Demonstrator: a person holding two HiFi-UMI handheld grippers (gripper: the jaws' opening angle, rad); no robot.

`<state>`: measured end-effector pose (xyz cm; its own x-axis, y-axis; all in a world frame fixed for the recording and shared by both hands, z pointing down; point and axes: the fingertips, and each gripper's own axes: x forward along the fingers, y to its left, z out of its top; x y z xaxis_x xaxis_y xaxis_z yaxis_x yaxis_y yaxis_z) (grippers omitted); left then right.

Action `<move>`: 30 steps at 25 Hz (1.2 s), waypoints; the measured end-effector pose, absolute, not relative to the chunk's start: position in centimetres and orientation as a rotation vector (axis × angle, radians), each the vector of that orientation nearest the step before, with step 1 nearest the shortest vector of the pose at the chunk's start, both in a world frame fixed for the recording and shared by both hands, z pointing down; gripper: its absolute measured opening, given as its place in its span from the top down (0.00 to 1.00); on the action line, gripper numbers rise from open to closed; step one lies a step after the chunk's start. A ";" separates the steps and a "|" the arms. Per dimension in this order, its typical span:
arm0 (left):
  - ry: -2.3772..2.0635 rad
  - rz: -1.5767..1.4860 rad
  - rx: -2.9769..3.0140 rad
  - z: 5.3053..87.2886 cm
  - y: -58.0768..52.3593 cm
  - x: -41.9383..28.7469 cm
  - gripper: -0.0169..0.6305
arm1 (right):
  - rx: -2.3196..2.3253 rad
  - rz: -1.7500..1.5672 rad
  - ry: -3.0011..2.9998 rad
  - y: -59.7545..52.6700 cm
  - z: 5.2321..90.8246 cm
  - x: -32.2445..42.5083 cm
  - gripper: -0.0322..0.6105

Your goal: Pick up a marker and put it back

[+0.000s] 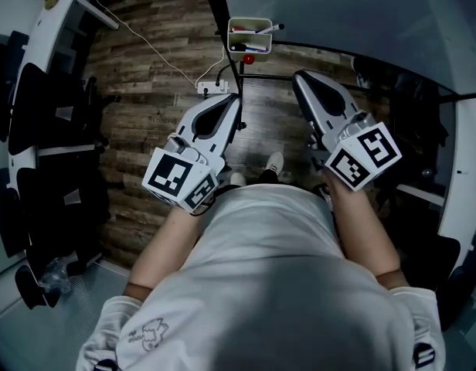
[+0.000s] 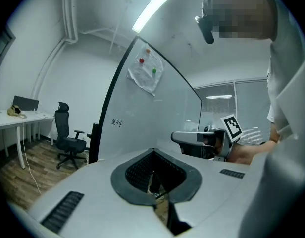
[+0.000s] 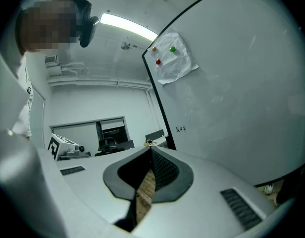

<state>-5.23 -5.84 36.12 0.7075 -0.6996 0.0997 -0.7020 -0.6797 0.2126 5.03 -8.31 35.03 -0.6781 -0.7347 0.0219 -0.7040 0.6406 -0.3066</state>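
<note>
A small white tray (image 1: pixel 249 37) hangs on the lower edge of the whiteboard (image 1: pixel 362 14) and holds a few markers (image 1: pixel 266 29), one of them with a black cap. Both grippers are held close to the person's waist, well short of the tray. My left gripper (image 1: pixel 236 100) (image 2: pixel 153 151) is shut, with its tips together and nothing between them. My right gripper (image 1: pixel 299 76) (image 3: pixel 151 148) is likewise shut and empty. Both point up along the whiteboard (image 2: pixel 152 113) (image 3: pixel 231 98).
A sheet of paper (image 2: pixel 146 73) (image 3: pixel 173 58) is pinned to the board with coloured magnets. An office chair (image 2: pixel 68 139) and a desk (image 2: pixel 14 118) stand at the left on the wooden floor (image 1: pixel 153 68). A power strip (image 1: pixel 213 88) with a cable lies near the board's foot.
</note>
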 end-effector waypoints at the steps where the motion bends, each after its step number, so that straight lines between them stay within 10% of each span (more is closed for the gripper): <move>1: -1.109 0.019 2.685 36.0 -5.5 -5.6 0.97 | -1.214 -0.442 2.752 -7.8 34.9 4.5 0.93; 30: -0.951 -0.072 2.774 33.2 5.8 -13.8 0.97 | -1.255 -0.355 2.737 6.2 31.7 -6.9 0.93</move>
